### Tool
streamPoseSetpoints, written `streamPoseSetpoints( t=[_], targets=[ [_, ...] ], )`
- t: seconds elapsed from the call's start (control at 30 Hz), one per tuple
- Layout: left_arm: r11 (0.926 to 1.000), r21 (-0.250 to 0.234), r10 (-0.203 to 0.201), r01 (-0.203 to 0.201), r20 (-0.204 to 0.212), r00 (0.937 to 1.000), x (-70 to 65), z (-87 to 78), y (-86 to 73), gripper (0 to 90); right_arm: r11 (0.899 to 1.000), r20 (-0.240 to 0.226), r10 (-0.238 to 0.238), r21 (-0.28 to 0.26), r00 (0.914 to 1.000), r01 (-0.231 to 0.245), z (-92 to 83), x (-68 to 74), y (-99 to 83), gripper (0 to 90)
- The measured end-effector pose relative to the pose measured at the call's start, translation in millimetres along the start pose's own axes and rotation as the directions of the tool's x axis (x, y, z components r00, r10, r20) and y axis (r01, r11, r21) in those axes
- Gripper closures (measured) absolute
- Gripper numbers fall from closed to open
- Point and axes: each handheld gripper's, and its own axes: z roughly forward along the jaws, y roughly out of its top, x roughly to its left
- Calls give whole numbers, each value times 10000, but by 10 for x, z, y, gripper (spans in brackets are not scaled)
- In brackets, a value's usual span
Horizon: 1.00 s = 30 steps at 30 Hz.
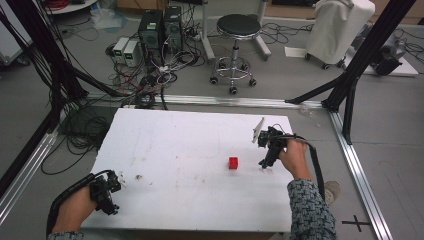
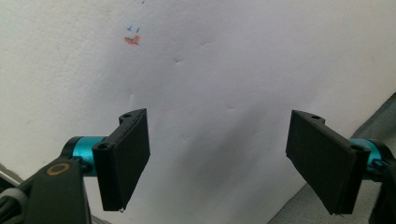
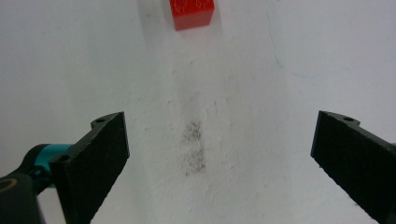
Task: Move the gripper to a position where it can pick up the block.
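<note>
Now I'm working over the white table (image 1: 175,145), largest thing here, my left gripper (image 1: 111,195) sitting at its near left corner with jaws spread wide, nothing between them. My right gripper (image 1: 265,161) is hovering right of centre, jaws also spread and empty. Just left of it, apart, is sitting the small red block (image 1: 233,163); it's looking rigid and light, so I'm judging its flat opposite sides best for pinching.

Light is bright and even; the white bench (image 1: 190,145) glares slightly; all pictures are soft, shadows faint.
</note>
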Motion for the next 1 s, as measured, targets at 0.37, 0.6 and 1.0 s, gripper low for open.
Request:
streamPoseSetpoints(
  t=[0.37,0.6,1.0],
  targets=[
    [10000,-26,-26,26,30,10000,2,-5,0,219,9937,-390,-1103,175,9931,1110,165,26,406,34],
    [9999,-124,-104,104,8,9999,0,-1,-4,219,9883,-686,-1410,480,9876,1444,371,38,580,35],
    [9999,-121,-55,55,23,10000,0,1,1,219,9849,-776,-1602,544,9840,1646,574,44,689,34]
  ],
)
